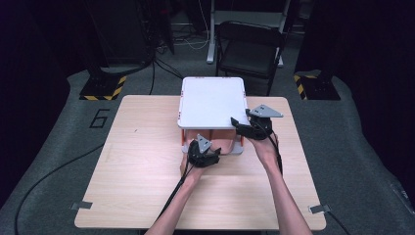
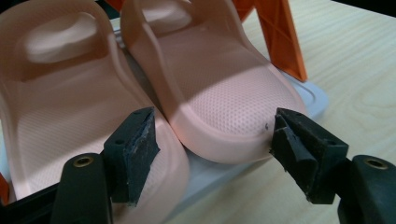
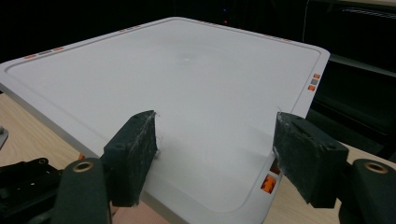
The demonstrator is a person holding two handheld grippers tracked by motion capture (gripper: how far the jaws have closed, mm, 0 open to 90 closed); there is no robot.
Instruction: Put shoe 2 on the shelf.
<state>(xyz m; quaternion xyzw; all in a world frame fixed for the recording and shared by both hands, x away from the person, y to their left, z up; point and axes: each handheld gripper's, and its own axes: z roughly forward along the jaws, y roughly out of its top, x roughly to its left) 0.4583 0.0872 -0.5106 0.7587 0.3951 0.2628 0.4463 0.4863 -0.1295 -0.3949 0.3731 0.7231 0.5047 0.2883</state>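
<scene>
Pale pink perforated slippers [image 2: 140, 93] under white shelf [image 3: 187, 93]; left tongs [image 2: 212, 149], right tongs [image 3: 215, 158] spread.

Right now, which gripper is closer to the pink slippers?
Left. The left gripper is open right at the heel of one pink slipper; the right gripper sits higher, over the white top shelf.

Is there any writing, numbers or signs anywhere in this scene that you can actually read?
"6": a big dark numeral on the grey floor mat, left of the wooden table.
The small orange and grey marks on the white rack top's rim show no readable text.
The pink slippers show no lettering.
</scene>
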